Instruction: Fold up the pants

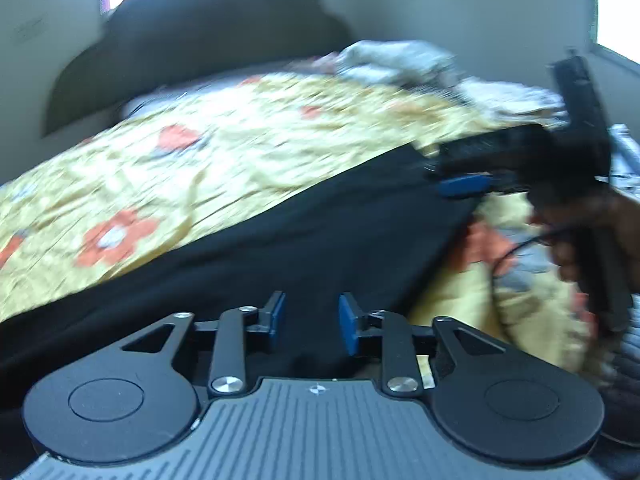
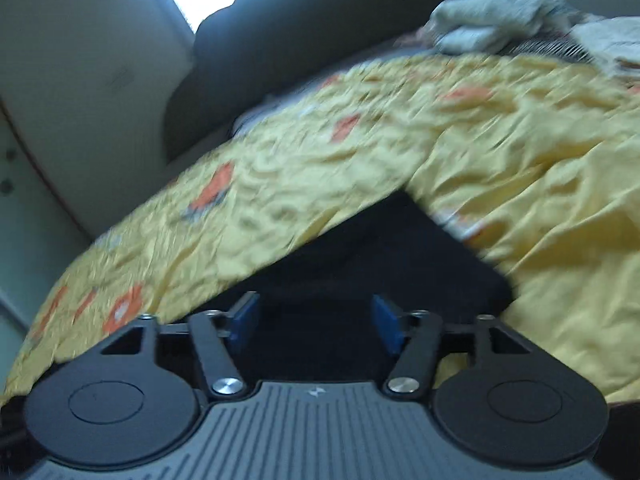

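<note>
- Where the yellow flowered bedspread (image 1: 224,136) covers the bed, it fills most of both views, rumpled, with orange blossoms scattered over it; its far edge meets a dark headboard (image 1: 208,40) against a pale wall (image 1: 460,4).
- The black pants (image 1: 300,240) lie spread across the bedspread in a long band, their upper edge running diagonally from lower left to upper right in the left wrist view.
- A heap of pale crumpled cloth (image 2: 500,16) sits at the far right of the bed, well apart from the pants.
- Bare bedspread lies open beyond the pants' upper edge.
- The left gripper (image 1: 311,322) hangs over the black fabric, blue pads apart, nothing between them.
- The right gripper (image 2: 316,322) sits at the pants' narrow end, pads spread wide, fabric below and between; no grip is visible.
</note>
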Available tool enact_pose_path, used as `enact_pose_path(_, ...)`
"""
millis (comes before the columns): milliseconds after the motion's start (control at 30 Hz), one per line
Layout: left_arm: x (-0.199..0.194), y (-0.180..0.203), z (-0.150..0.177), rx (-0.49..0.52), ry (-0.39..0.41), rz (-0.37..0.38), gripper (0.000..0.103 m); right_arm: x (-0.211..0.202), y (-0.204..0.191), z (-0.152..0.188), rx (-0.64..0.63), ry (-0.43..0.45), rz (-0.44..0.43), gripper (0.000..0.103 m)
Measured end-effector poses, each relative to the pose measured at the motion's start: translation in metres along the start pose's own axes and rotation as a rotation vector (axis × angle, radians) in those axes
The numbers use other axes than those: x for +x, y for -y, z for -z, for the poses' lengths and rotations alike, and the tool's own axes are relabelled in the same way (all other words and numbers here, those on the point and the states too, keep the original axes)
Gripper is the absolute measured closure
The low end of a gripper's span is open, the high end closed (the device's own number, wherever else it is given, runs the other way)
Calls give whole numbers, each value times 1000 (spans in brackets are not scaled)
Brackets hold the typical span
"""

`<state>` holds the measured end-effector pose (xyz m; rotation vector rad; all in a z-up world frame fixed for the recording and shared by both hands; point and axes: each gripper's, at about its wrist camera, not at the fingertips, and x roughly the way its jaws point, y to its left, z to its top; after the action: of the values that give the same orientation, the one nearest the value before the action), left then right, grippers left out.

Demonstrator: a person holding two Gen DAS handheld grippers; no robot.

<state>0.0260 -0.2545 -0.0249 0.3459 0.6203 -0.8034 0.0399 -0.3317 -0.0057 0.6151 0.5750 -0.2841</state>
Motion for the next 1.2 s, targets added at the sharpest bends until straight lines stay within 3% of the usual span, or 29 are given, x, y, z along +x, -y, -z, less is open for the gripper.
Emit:
enact_pose_path(100, 14, -5, 3, 0, -66, -24, 66, 10, -7, 3, -72, 12, 127, 39)
enact_pose_path(133, 13, -4, 4, 3, -59, -24, 67, 7, -9, 1, -83, 35, 206, 37)
enact_pose_path(200, 8, -1, 3, 11, -34, -18, 67, -3, -9, -4, -81, 85, 350, 18)
enact_pose_path(233, 5, -1, 2, 0, -19, -14, 64, -11, -7, -5, -76, 111, 372, 12)
enact_pose_path(300, 3, -2, -1, -30, 1, -9, 63, -28, -6, -6, -73, 148, 337, 2)
enact_pose_path(367, 6, -3, -3, -50, 1, -26, 59, -41, -4, -3, -40, 153, 251, 1)
enact_pose_path(500, 16, -8, 0, -75, -35, -38, 59, -41, 11, 9, 88, 34, 82, 1)
enact_pose_path(667, 16, -6, 2, -65, -31, -49, 55, -34, 13, 21, 123, -3, 52, 1)
enact_pose_path(767, 18, -8, 2, -84, -37, -48, 52, -31, 17, 22, 160, 51, 49, 2)
enact_pose_path(900, 19, -10, 3, -92, -37, -56, 47, -22, 25, 18, 199, 104, 85, 18)
enact_pose_path(1033, 20, -9, 4, -89, -33, -70, 43, -13, 29, 12, 221, 141, 99, 24)
enact_pose_path(1200, 21, -7, 7, -82, -15, -86, 39, 2, 32, 2, 247, 167, 129, 44)
